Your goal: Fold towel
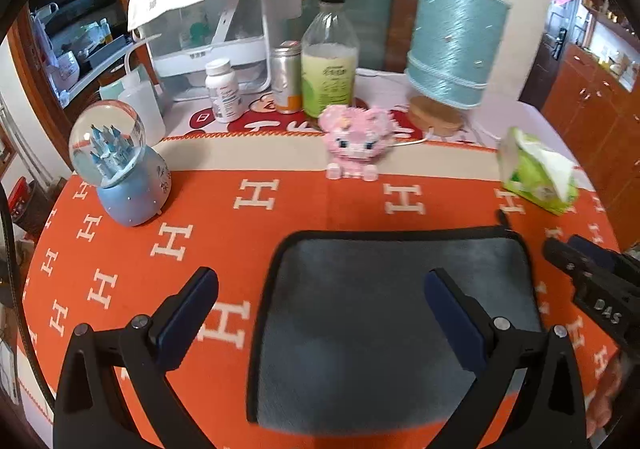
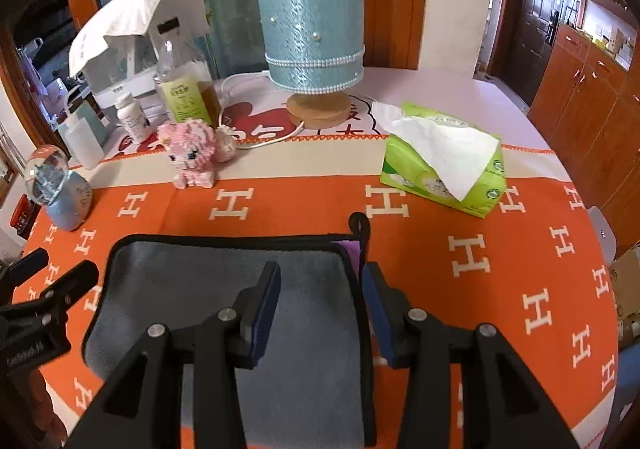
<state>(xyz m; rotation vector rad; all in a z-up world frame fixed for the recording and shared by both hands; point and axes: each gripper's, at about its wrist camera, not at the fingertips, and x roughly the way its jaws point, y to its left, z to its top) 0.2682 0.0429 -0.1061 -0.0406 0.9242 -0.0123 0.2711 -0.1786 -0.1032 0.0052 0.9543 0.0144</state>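
Observation:
A grey towel [image 1: 360, 329] with a black hem lies flat on the orange tablecloth [image 1: 132, 249]; it also shows in the right wrist view [image 2: 192, 289], with a purple layer peeking out at its far right corner and a black hanging loop [image 2: 358, 223]. My left gripper [image 1: 320, 285] is open above the towel's left edge, one finger off the cloth, one over it. My right gripper [image 2: 320, 281] is open and straddles the towel's right edge. Each gripper shows at the side of the other's view: the right one [image 1: 560, 253] and the left one [image 2: 64, 269].
Behind the towel stand a snow globe [image 1: 108, 161], a pink block toy [image 1: 352, 141], a green tissue pack [image 2: 444, 165], a teal lamp [image 2: 316, 29], bottles [image 1: 330, 57] and a white appliance [image 1: 216, 33]. Wooden cabinets [image 2: 580, 97] are at the right.

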